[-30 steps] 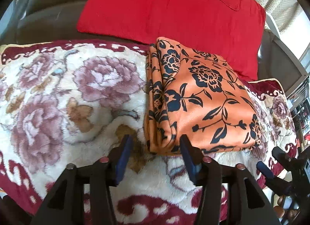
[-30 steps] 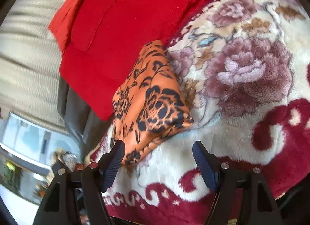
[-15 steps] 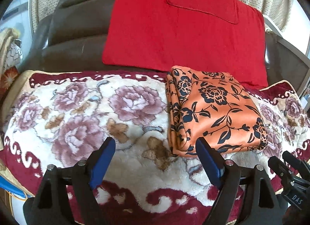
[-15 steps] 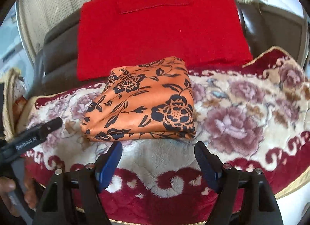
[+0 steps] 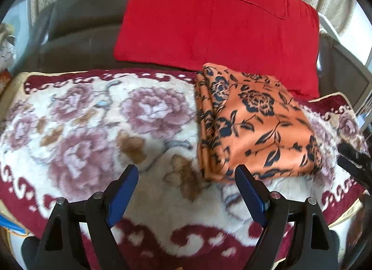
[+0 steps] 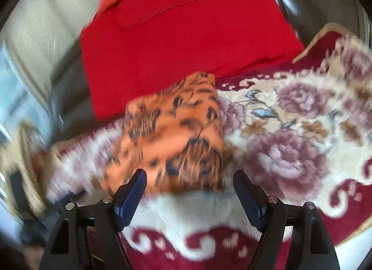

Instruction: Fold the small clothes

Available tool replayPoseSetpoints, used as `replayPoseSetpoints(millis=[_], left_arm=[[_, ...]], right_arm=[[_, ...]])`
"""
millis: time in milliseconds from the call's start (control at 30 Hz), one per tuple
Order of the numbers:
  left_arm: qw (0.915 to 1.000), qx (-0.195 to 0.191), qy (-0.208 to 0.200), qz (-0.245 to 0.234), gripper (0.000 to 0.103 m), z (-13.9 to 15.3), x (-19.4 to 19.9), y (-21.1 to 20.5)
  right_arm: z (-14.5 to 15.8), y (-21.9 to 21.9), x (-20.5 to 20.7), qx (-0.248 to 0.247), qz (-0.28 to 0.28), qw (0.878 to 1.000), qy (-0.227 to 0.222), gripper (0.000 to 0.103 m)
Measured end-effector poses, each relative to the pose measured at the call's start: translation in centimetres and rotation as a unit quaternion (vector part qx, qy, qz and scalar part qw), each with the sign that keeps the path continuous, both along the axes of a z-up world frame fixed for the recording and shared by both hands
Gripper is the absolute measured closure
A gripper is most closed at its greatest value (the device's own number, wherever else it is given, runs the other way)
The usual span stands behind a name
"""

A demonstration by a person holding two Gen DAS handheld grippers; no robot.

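While the orange cloth is lying folded on the blanket just beyond both jaws | left gripper is hovering open, empty | right gripper is gaping, empty | fold apparently done, so nothing needs holding.

Bright daylight, fisheye-bent edges; the right wrist view is motion-blurred.

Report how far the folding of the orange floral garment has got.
Done: the orange floral garment lies folded in a compact rectangle on the floral blanket. In hand: nothing; the left claw and right claw are both open and empty. Left: no other loose clothes are visible.
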State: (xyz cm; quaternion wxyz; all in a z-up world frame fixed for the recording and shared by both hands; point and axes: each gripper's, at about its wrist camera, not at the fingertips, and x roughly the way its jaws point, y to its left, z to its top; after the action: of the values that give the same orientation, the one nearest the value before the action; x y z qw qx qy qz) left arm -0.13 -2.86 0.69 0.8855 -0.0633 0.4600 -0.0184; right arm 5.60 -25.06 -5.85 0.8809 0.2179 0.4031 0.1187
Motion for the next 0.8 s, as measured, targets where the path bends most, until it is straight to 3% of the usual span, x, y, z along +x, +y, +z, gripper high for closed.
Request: replayPoseSetpoints(millis=[133,267,367,433,533,567,633,667,700,767,800], left_arm=[[0.9996,-0.008,0.012,-0.025,0.018,-0.9,2.9,-1.8],[0.9990,0.008,0.019,-0.040,0.018,-2.0,5.4,-3.3],[0.9984,0.014,0.041,-0.037,0.018,-3.7,6.6,-3.6],[0.9978,0.011,0.054,-0.039,0.018,-4.8,6.8,-3.5],[0.9978,-0.006,0.054,-0.038,0.017,-6.0,6.5,-2.9],[0.9978,-0.013,0.056,-0.034,0.016,-6.2,6.5,-2.7],[0.9977,-0.024,0.056,-0.031,0.016,-6.4,6.5,-2.5],[0.9976,-0.027,0.055,-0.031,0.016,-6.3,6.5,-2.5],[0.9977,-0.028,0.053,-0.033,0.016,-6.3,6.5,-2.6],[0.9978,-0.024,0.052,-0.034,0.016,-6.5,6.4,-2.6],[0.9977,-0.026,0.052,-0.035,0.016,-6.6,6.5,-2.4]], right_arm=[[-3.6,-4.6,6.9,0.131,0.010,0.988,0.076,0.020],[-6.6,-5.6,13.2,0.190,0.030,0.973,0.124,0.020],[-8.3,-5.1,16.6,0.185,0.037,0.971,0.147,0.021],[-8.9,-3.3,17.6,0.180,0.082,0.968,0.156,0.069],[-5.7,-1.4,16.5,0.089,0.082,0.987,0.101,0.070],[-5.0,-0.9,16.2,0.069,0.089,0.990,0.085,0.070],[-5.2,-1.2,16.6,0.098,0.104,0.986,0.086,0.061],[-5.6,-1.8,17.0,0.117,0.102,0.984,0.092,0.048],[-5.8,-2.6,17.5,0.133,0.085,0.984,0.089,0.024],[-6.2,-4.2,18.7,0.155,0.030,0.985,0.075,0.020],[-6.9,-4.1,20.1,0.180,0.039,0.979,0.085,0.020]])
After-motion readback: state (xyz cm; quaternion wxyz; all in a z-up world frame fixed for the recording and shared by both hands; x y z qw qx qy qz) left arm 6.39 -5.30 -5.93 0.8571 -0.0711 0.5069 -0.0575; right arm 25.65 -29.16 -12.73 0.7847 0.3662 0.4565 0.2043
